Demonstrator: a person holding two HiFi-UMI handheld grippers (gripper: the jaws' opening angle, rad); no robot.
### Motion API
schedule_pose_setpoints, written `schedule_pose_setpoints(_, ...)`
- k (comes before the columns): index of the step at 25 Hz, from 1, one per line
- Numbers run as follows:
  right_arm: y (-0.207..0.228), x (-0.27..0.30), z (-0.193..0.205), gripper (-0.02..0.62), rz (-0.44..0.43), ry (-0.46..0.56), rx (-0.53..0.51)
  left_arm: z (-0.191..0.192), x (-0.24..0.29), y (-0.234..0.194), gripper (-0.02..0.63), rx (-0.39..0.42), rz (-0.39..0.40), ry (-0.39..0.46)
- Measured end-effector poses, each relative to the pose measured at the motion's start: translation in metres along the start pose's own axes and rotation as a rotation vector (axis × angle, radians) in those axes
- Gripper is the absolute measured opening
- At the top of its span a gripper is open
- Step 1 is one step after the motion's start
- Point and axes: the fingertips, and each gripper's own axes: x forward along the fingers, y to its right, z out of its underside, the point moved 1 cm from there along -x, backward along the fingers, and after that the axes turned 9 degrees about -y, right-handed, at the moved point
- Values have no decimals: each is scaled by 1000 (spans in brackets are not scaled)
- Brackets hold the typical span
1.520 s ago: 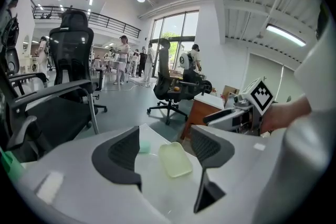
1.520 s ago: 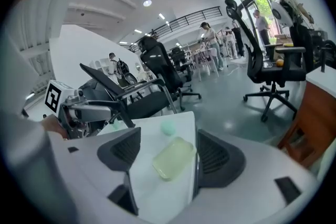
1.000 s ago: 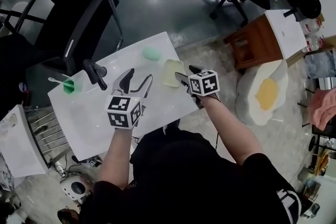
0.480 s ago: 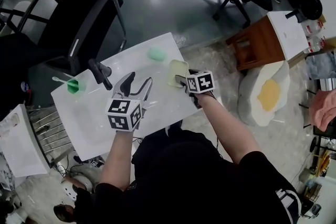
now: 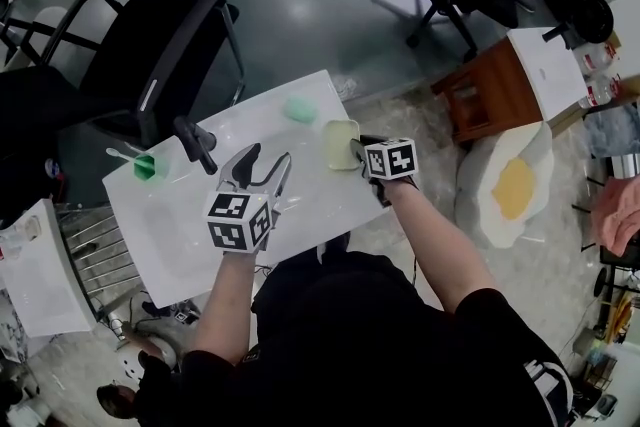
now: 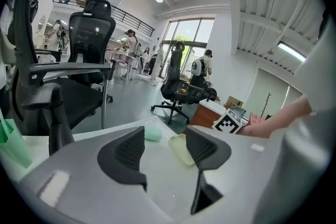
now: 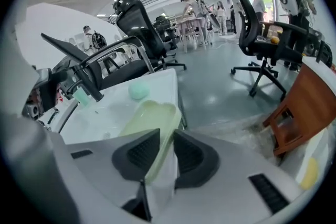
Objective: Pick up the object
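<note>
A pale yellow-green shallow dish (image 5: pixel 338 141) lies at the right edge of the white table (image 5: pixel 180 225). My right gripper (image 5: pixel 359 149) is at its near rim; the jaws have just been closing, and in the right gripper view (image 7: pixel 167 147) both pads press on the rim of the dish (image 7: pixel 149 118). My left gripper (image 5: pixel 263 164) hovers over the table's middle. Its jaws have just been closing a little and still stand open with nothing between them (image 6: pixel 165 147). Beyond the left gripper's jaws lies the dish (image 6: pixel 180 150).
A mint-green rounded lump (image 5: pixel 299 108) lies at the table's far edge, beyond the dish. A green cup (image 5: pixel 146 166) with a white stick stands at the far left. A black office chair's armrest (image 5: pixel 196 143) reaches over the table's back edge. A wooden cabinet (image 5: pixel 495 85) stands to the right.
The right gripper has sunk to the dish's near edge and its jaws have closed from wide open onto the rim. The left gripper has hardly moved.
</note>
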Motion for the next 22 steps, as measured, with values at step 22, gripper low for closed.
schedule_pose_setpoints(22, 12, -64, -27, 34, -37, 154, -40, -36, -10, 41, 244, 81, -38, 51)
